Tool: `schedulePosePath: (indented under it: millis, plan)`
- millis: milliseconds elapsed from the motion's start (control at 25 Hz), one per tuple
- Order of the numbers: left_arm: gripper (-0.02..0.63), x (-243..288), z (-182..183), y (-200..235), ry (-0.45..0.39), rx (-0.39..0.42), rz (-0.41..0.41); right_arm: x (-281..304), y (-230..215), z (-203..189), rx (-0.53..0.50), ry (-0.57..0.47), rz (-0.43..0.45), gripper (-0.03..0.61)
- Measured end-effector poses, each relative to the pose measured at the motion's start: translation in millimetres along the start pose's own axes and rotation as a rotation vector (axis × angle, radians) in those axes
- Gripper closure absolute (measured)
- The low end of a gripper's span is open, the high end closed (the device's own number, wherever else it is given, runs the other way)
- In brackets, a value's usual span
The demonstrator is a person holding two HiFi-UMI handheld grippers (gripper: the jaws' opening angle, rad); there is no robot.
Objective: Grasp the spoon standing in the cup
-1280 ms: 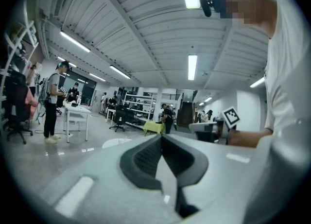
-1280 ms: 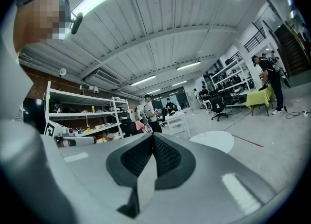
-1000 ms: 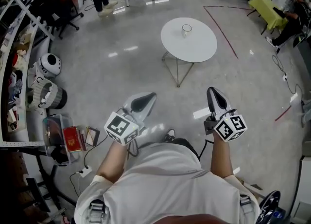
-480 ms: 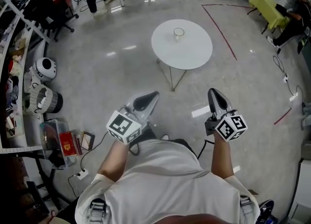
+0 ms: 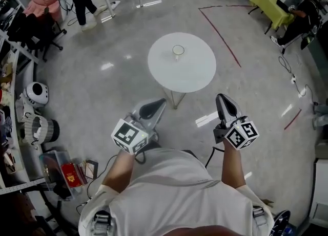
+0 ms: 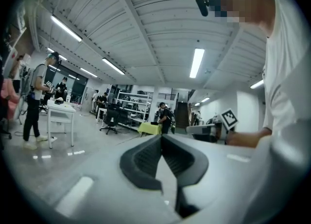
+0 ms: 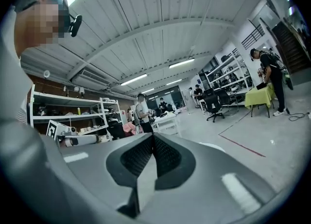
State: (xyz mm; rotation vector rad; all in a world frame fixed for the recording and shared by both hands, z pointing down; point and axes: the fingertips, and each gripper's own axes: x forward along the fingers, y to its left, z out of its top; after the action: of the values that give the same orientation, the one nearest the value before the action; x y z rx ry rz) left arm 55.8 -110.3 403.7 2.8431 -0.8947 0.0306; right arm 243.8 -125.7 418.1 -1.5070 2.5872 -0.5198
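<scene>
Cup: small and clear, standing on the round white surface, towards its far side and just left of centre.
Spoon: too small to make out in the head view. From the task I take it to stand upright in the cup, long axis vertical.
Direction from jaws: the cup lies ahead of both grippers and well apart from them, with bare floor between. Sideways it falls between the two, somewhat closer to the left one's line.
Left gripper: held low in front of the body, pointing forward. In its own view the jaws are pressed together at the tips with nothing between them.
Right gripper: held likewise. Its own view shows the jaws closed tip to tip and empty.
Gripper views: both look out level across the room, and neither shows the cup.
Stage (judged): approach only, nothing reached yet.
Next move needs (judged): close the gap to the surface, part one pair of jaws, and come in at the handle above the cup rim.
Nearer hand (judged): left, slightly.
</scene>
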Motion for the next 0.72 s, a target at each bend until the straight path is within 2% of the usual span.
schedulePosePath:
  millis: [200,480,720]
  plan:
    - [0.612,17,26,91,-0.007,-0.007,-0.014,96,1,26,-0.071,0.017,-0.017,0.574]
    - [0.612,26,27,211,0.011,-0.055,-0.009,217,3,14,-0.090,0.105,-0.028,0.574]
    - [0.612,45,19,262,0.028,-0.068,-0.025,269,-19,-2,-0.070,0.186,-0.059,0.574]
